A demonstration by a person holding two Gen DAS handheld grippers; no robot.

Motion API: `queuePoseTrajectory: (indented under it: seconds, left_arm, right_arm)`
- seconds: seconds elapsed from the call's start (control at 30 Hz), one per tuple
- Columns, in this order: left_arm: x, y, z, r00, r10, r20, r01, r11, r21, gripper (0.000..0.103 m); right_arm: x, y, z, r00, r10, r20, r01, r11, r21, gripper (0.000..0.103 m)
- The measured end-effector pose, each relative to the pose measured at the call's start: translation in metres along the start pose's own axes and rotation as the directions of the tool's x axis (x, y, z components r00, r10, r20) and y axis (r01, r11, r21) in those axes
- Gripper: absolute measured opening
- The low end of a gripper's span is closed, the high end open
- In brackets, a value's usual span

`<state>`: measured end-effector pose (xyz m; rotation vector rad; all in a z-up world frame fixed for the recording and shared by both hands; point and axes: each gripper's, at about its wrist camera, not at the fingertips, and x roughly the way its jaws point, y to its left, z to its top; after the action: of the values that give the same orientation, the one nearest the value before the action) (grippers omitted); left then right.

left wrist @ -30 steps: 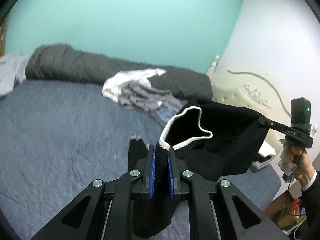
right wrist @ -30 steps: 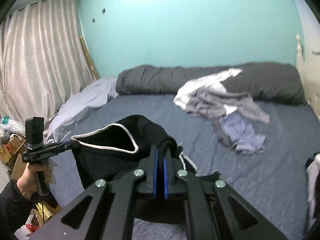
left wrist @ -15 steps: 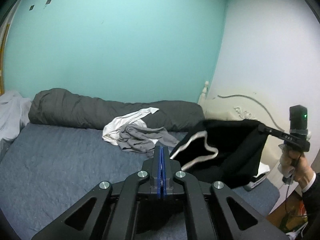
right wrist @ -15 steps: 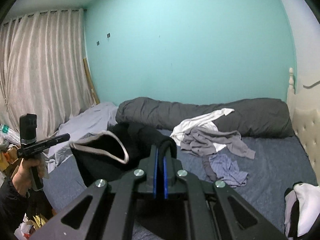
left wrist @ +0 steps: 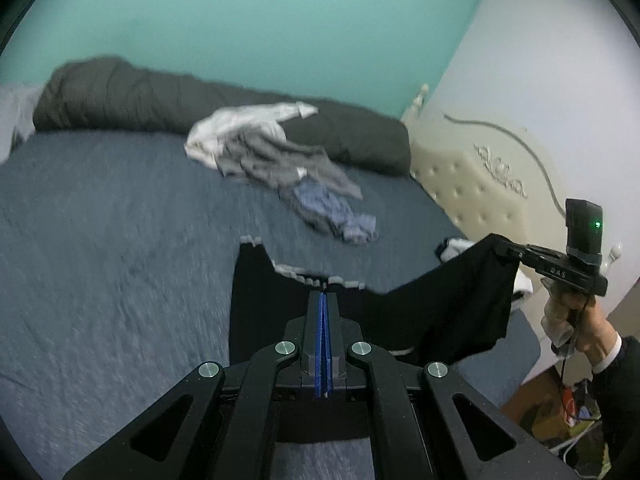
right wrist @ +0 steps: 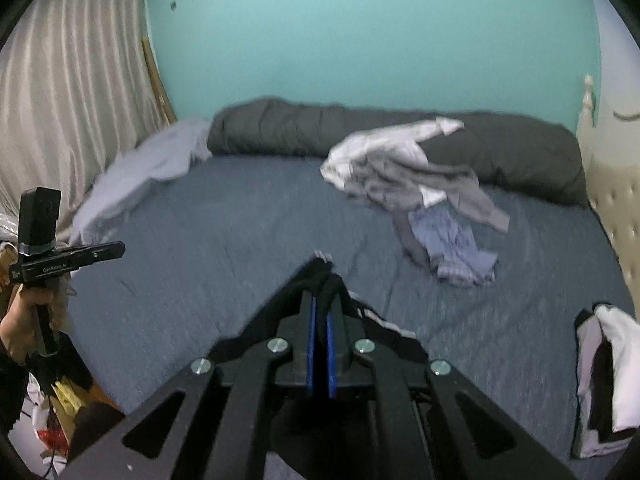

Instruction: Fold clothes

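A black garment (left wrist: 440,304) with white trim sags low over the blue-grey bed (left wrist: 100,240). My right gripper (right wrist: 320,300) is shut on a bunched fold of the black garment (right wrist: 320,276). In the left wrist view the right gripper (left wrist: 500,246) holds up the cloth's right corner. My left gripper (left wrist: 324,294) is shut with its blue pads pressed together, and the cloth lies just under and beyond its tip. From the right wrist view the left gripper (right wrist: 120,247) stands at the left with no cloth on its fingers.
A pile of grey and white clothes (left wrist: 256,148) and a blue piece (left wrist: 336,216) lie mid-bed before a rolled dark duvet (left wrist: 120,96). A cream headboard (left wrist: 472,184) bounds the right. A folded white and black stack (right wrist: 608,376) sits near the right edge, with a curtain (right wrist: 60,100) at left.
Both grippers swung up and came back down. The garment, held up with its trimmed opening gaping, now hangs low and flat. The left pads, which had black cloth between them, now meet.
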<state>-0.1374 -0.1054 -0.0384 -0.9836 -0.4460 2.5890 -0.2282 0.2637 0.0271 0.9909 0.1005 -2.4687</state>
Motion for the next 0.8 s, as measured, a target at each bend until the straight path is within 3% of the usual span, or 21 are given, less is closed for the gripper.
queuePoseTrajectory:
  seconds: [0.17,0.27,0.4,0.47,0.5,0.7,0.8]
  left_arm:
    - [0.031,0.008,-0.025,0.997,-0.009,-0.072,0.008,1.000,-0.010,0.000]
    - [0.045,0.010,-0.035,0.995,-0.009,-0.099,0.008,1.000,-0.014,0.000]
    - [0.059,0.008,-0.040,0.993,-0.008,-0.121,0.007,1.000,-0.006,0.000]
    - [0.063,0.007,-0.042,0.992,-0.008,-0.126,0.007,1.000,-0.003,0.000]
    - [0.065,0.006,-0.044,0.992,-0.007,-0.129,0.007,1.000,-0.002,0.000]
    - [0.071,-0.002,-0.048,0.990,0.004,-0.142,0.000,1.000,0.028,0.000]
    - [0.072,-0.005,-0.051,0.989,0.004,-0.147,0.001,0.999,0.033,0.000]
  right_arm:
    - [0.031,-0.033,-0.042,0.989,-0.083,-0.121,0.089,0.995,0.049,0.005]
    - [0.048,-0.062,-0.071,0.964,-0.164,-0.207,0.188,0.977,0.100,0.008]
    - [0.059,-0.090,-0.102,0.937,-0.213,-0.277,0.259,0.956,0.140,0.009]
    - [0.057,-0.097,-0.111,0.938,-0.211,-0.276,0.262,0.952,0.160,0.018]
    - [0.055,-0.099,-0.113,0.940,-0.212,-0.266,0.263,0.950,0.171,0.028]
    - [0.049,-0.097,-0.115,0.958,-0.185,-0.219,0.229,0.953,0.197,0.050]
    - [0.057,-0.087,-0.116,0.960,-0.169,-0.225,0.210,0.961,0.177,0.050]
